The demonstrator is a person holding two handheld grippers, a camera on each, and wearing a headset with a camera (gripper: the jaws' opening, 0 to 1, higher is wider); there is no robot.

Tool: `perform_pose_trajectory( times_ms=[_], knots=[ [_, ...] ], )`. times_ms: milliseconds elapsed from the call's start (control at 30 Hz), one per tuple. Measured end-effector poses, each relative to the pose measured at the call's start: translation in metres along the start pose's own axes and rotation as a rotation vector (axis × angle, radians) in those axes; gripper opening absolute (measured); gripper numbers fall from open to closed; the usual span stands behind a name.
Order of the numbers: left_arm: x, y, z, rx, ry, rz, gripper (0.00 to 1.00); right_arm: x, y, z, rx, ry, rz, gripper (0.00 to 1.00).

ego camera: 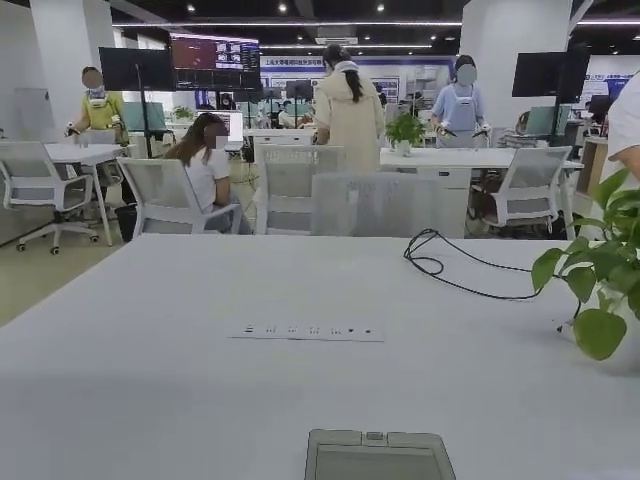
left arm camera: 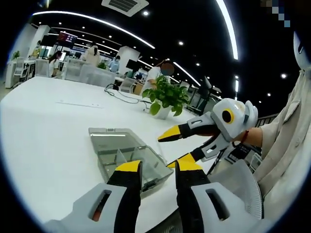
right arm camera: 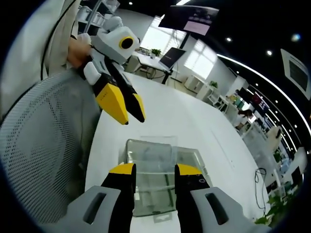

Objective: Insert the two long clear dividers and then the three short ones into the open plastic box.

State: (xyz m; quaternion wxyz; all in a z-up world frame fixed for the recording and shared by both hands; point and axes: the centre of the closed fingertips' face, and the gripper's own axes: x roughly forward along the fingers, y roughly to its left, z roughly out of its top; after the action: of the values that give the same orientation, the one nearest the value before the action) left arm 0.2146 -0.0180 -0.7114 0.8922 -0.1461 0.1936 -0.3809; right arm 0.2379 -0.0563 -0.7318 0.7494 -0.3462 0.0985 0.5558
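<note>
Box [ego camera: 378,455] lies by the near edge of the worktop [ego camera: 200,400], with left tool [left arm camera: 158,167] and right tool [right arm camera: 154,170] held close by it, jaws partly apart and empty, so a clumsy nudge might shove it off.

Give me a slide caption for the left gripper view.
Left gripper and right gripper, jaws apart, poised near the clear plastic box on a white workbench.

No writing could be read. The wall screen [ego camera: 214,52] at eleven o'clock carried blurred lines; the marks on the tabletop [ego camera: 150,400] strip [ego camera: 308,330] at six o'clock were too small.
</note>
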Motion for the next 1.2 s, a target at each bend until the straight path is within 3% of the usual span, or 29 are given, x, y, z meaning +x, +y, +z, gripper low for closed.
perform_pose_trajectory(
  times_ms=[200, 600, 733, 800, 833, 867, 1067, 1200],
  knots=[
    [0.001, 0.001, 0.003, -0.059, -0.023, -0.008, 0.23, 0.007, 0.004, 0.012, -0.016, -0.028, 0.014, 0.32],
    [-0.001, -0.001, 0.004, -0.109, -0.033, -0.025, 0.01, 0.010, 0.008, 0.035, -0.041, -0.078, 0.016, 0.32],
    [-0.001, 0.000, 0.005, -0.122, -0.032, -0.019, 0.00, 0.011, 0.007, 0.036, -0.052, -0.076, 0.006, 0.32],
    [-0.001, 0.004, 0.005, -0.172, -0.026, 0.005, 0.00, 0.011, 0.006, 0.036, -0.049, -0.073, 0.002, 0.32],
    [-0.001, 0.003, 0.005, -0.229, -0.024, 0.003, 0.00, 0.011, 0.006, 0.036, -0.052, -0.070, -0.002, 0.32],
    [-0.001, 0.004, 0.005, -0.237, -0.024, 0.009, 0.00, 0.012, 0.006, 0.036, -0.051, -0.066, -0.004, 0.32],
    [0.001, 0.006, 0.005, -0.245, -0.012, 0.058, 0.00, 0.015, 0.004, 0.034, -0.046, -0.028, -0.027, 0.32],
    [0.000, 0.007, 0.006, -0.236, -0.001, 0.060, 0.00, 0.015, 0.003, 0.035, -0.025, -0.028, -0.034, 0.33]
  ],
)
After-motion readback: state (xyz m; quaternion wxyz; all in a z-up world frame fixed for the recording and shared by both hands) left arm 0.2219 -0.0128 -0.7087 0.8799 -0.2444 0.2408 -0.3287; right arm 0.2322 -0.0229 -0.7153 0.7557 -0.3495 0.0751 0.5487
